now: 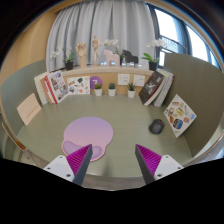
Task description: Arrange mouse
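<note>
One view is all you have, looking forward along your tongs (111, 160), whose two fingers stand well apart with nothing between them, their pink pads (78, 157) facing inward over the grey-green worktop (120, 135). Just ahead of the left finger lies a round lilac mat (89, 131), bare on top. The mouse (156, 127), small and dark, sits on the worktop off to the right, beyond the right finger and well apart from the mat, near a leaning picture card (180, 114). Farther back, more cards and books (57, 87) lean along the rear, and three small potted plants (112, 89) stand in a row in front of a low shelf (110, 69) that carries small items too tiny to make out. Curtains (100, 25) hang behind, with a window (175, 30) to their right.
</note>
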Demonstrator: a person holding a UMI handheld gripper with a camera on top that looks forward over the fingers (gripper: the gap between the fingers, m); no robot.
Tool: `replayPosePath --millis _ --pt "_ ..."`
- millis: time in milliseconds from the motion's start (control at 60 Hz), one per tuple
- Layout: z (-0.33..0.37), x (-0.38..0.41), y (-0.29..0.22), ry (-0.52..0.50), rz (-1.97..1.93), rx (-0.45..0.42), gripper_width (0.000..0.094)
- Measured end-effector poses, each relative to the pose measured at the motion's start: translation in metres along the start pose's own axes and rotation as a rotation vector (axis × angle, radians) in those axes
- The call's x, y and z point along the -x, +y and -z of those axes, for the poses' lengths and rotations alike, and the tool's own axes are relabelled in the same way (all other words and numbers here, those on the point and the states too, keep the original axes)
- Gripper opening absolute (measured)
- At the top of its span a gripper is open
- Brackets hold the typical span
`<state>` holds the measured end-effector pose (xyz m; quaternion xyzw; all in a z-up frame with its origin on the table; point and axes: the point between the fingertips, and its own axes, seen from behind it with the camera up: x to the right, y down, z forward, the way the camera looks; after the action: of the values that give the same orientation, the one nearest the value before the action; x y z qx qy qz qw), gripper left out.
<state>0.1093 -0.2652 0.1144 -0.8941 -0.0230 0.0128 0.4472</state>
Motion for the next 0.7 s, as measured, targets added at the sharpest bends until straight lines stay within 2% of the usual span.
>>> replayPosePath --millis 17,150,333,517,700 --pt "-0.02 -0.016 0.012 0.004 0.0 -0.004 0.087" --pt "-0.036 -0.079 0.041 0.08 -0.016 0.045 0.0869" --pt "-0.065 -0.153 0.059 0.14 -0.046 0.101 0.0871" --pt "-0.113 -0.199 0.049 0.14 -0.051 0.126 0.0863" --pt "-0.171 -0.213 0.026 0.079 -0.039 0.145 0.0849"
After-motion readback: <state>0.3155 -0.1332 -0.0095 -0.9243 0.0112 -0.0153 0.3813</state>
